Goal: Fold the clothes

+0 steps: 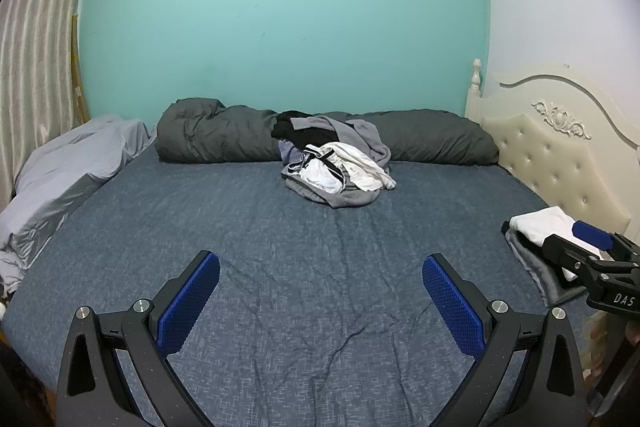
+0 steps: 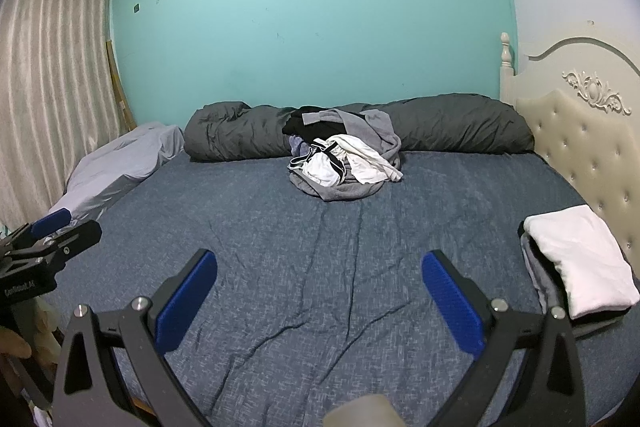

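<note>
A heap of unfolded clothes [image 1: 338,163] [image 2: 346,163], grey, white and black, lies at the far middle of the blue bed [image 1: 300,247] [image 2: 280,227]. A stack of folded clothes [image 1: 540,231] [image 2: 580,263], white on grey, rests at the right side by the headboard. My left gripper [image 1: 320,287] is open over the near part of the bed, holding nothing. My right gripper [image 2: 320,283] is open too, empty, level with it. In the left wrist view the right gripper [image 1: 580,247] hangs just in front of the folded stack.
A rolled dark grey duvet [image 1: 224,135] [image 2: 460,127] lies along the teal wall behind the heap. A pale grey sheet [image 1: 68,171] [image 2: 120,163] is bunched at the left edge by the curtain [image 2: 52,87]. The cream tufted headboard [image 1: 560,155] [image 2: 592,131] bounds the right.
</note>
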